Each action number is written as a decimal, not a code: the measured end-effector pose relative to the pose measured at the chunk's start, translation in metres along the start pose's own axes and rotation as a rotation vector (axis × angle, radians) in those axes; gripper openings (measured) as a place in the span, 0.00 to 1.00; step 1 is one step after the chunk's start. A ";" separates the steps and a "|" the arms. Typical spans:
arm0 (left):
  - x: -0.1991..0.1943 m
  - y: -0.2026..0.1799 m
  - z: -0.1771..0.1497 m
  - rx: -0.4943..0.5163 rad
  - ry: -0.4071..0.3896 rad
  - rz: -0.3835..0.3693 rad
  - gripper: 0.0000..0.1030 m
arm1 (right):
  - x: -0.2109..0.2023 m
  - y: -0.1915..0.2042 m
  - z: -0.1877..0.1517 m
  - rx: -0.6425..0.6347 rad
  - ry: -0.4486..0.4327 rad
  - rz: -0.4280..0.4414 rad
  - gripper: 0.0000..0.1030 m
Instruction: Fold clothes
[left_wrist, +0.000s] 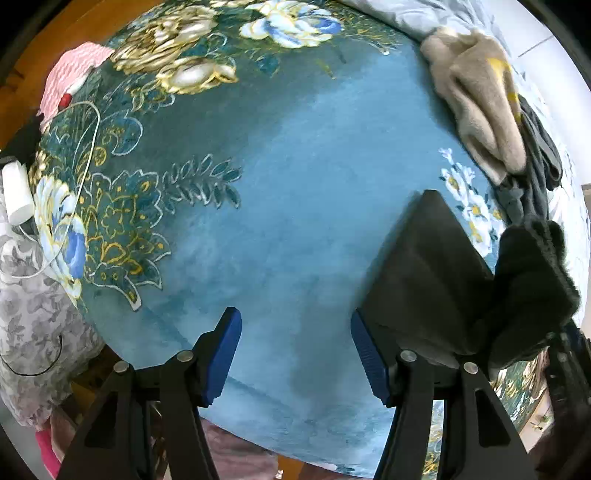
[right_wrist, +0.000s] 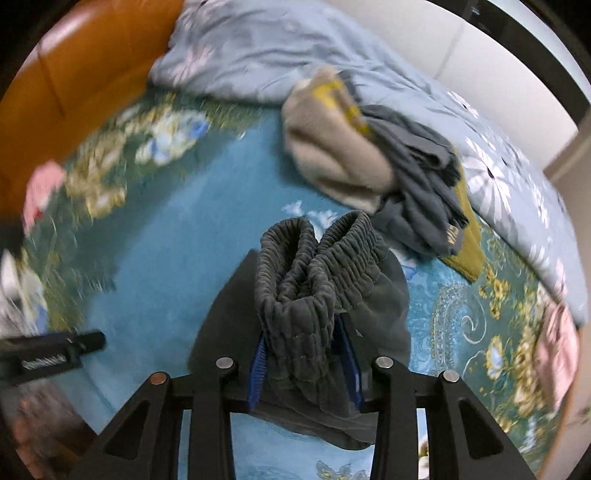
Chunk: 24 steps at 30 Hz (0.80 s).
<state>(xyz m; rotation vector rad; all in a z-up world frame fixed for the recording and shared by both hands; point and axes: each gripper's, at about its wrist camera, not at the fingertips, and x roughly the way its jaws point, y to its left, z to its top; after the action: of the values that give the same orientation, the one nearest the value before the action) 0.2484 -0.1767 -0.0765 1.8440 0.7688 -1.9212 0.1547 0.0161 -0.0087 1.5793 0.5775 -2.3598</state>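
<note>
A dark grey garment with an elastic waistband (right_wrist: 317, 266) is bunched between my right gripper's (right_wrist: 304, 347) blue fingers, which are shut on it, above the blue floral bedspread (right_wrist: 166, 236). The rest of the garment hangs down below. In the left wrist view the same dark garment (left_wrist: 424, 266) shows at the right, lifted off the bedspread (left_wrist: 288, 184). My left gripper (left_wrist: 295, 350) is open and empty, its blue fingers (left_wrist: 225, 354) wide apart above the bedspread, left of the garment.
A pile of clothes lies at the far right: a beige fleece piece (right_wrist: 332, 155) (left_wrist: 476, 99), a grey garment (right_wrist: 421, 173) and a mustard one (right_wrist: 465, 236). A light blue quilt (right_wrist: 295, 48) lies behind. A pink cloth (left_wrist: 74, 70) and a white cable (left_wrist: 88, 147) lie at the left.
</note>
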 end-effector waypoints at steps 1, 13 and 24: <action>0.002 0.003 0.001 -0.004 0.005 0.000 0.61 | 0.005 0.009 -0.002 -0.031 0.012 -0.016 0.41; 0.022 -0.002 0.013 -0.043 0.055 -0.192 0.61 | -0.003 -0.038 -0.033 0.211 0.023 0.250 0.55; 0.077 -0.079 0.010 -0.055 0.218 -0.530 0.74 | 0.008 -0.154 -0.099 0.532 0.169 0.106 0.55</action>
<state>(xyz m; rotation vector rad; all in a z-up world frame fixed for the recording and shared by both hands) 0.1866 -0.1123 -0.1424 1.9769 1.4914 -1.9767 0.1705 0.1979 -0.0202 1.9754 -0.1268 -2.4376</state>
